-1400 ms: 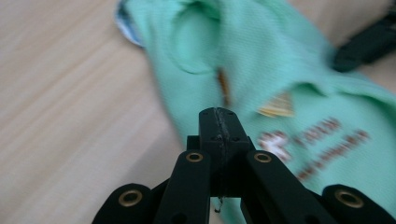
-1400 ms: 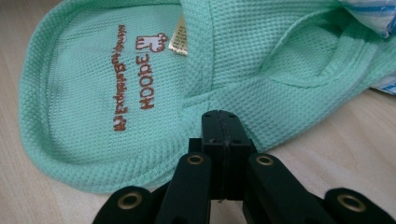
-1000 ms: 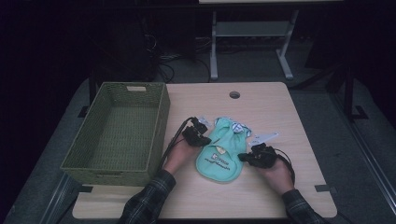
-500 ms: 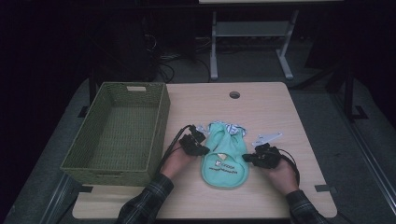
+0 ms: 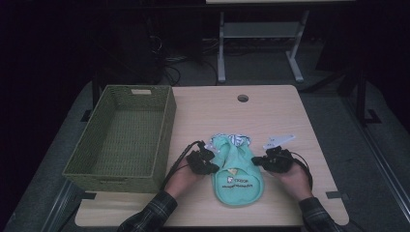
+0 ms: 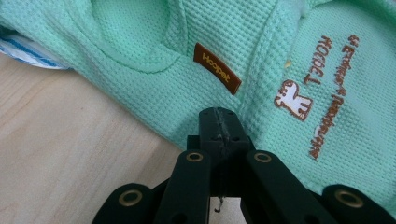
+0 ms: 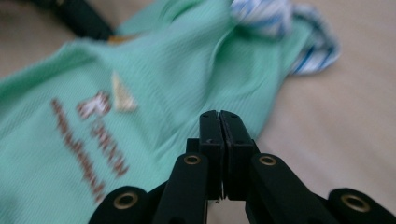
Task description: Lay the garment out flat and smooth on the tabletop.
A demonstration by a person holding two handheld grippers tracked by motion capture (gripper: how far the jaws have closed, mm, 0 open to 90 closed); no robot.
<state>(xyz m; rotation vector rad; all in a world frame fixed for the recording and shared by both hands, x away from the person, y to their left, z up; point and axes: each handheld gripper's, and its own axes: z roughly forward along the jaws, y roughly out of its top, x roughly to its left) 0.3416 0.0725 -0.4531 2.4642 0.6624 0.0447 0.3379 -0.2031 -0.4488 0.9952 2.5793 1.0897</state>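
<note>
A mint-green small garment [image 5: 237, 181] with a brown label and a printed logo lies flat on the wooden table [image 5: 217, 111], with blue-striped white fabric [image 5: 237, 139] at its far end. My left gripper [image 5: 215, 168] is shut, its tips pinching the garment's left edge [image 6: 140, 70] below the brown label [image 6: 217, 68]. At the opposite edge [image 7: 187, 70], my right gripper [image 5: 256, 162] is also shut, with folds of the cloth running into its tips. A hand in a plaid sleeve holds each gripper.
A green woven basket [image 5: 164, 130] stands empty at the left of the table, close to my left hand. A cable hole [image 5: 242, 98] sits near the far edge. Beyond the table are a dark floor and a metal stand [image 5: 261, 34].
The garment has slid toward the person's edge of the table and now lies flatter. My left gripper came back with it; the right gripper barely moved.
</note>
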